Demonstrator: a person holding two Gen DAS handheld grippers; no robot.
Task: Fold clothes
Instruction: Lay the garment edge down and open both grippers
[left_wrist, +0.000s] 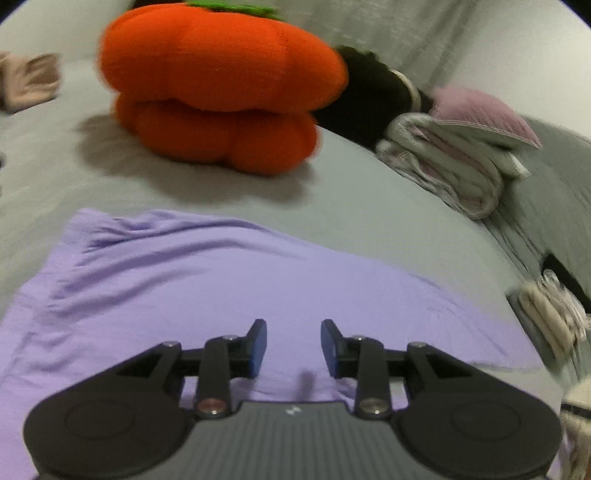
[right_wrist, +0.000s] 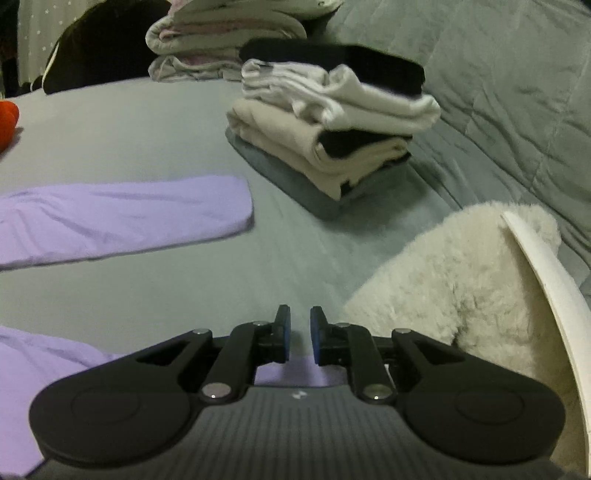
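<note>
Purple shirt (left_wrist: 221, 288) spread flat on bed (left_wrist: 351, 206), sleeve (right_wrist: 129, 214) out. Left gripper (left_wrist: 293, 345) apart; right gripper (right_wrist: 300, 338) slightly apart, both empty. Pinch one layer at edges, keep it smooth.

Setting: home bedroom. Evidence: bed (left_wrist: 351, 206) under a grey sheet; quilted grey blanket (right_wrist: 498, 92) at the right; orange pumpkin plush (left_wrist: 221, 85) at the far side; fluffy cream cushion (right_wrist: 454, 280), near right; stack of folded clothes (right_wrist: 332, 122); further folded bedding (right_wrist: 221, 40) beyond; lilac garment (left_wrist: 221, 288) spread flat.
</note>
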